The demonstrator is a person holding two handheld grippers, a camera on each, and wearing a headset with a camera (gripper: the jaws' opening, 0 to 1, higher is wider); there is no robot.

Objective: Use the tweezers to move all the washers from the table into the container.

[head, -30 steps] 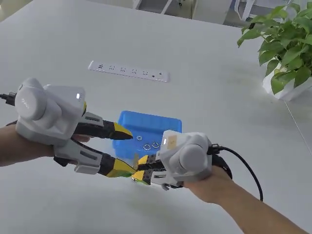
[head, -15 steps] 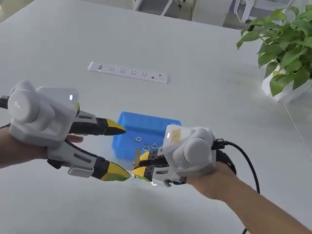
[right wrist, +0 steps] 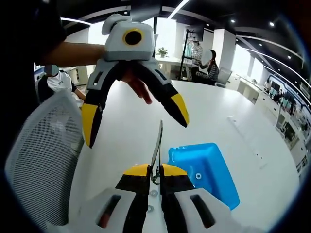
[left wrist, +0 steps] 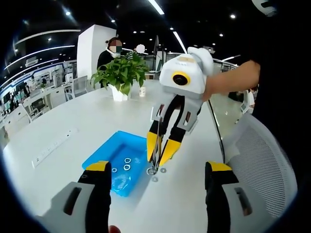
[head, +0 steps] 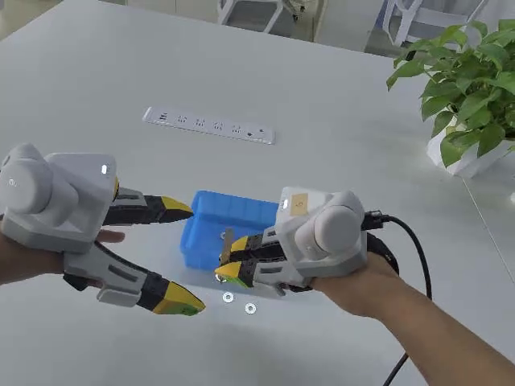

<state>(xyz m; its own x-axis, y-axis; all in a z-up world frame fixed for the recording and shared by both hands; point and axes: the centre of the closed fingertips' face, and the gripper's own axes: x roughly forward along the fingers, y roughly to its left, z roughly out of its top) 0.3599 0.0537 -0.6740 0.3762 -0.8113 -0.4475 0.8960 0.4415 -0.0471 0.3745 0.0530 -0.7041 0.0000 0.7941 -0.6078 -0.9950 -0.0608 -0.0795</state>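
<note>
The right gripper (head: 229, 272) is clamping thin, shiny metal tweezers (right wrist: 158, 141), their tips reaching down just beside the smooth blue plastic container (head: 211, 211); whether they are pinching anything is too small to tell. 2 flat ring washers (head: 228, 297) are lying on the white table (head: 338, 153) nearby, and the left gripper (head: 193, 257) is gaping wide, holding nothing.

No text, number or brand can be read with certainty. The right gripper (head: 228, 272) carries a small pale yellow sticker (head: 299, 203) on top of its white housing, and the dark mark on it is too small to read. Any print on the white power strip (head: 209, 126) is also too small to tell.
</note>
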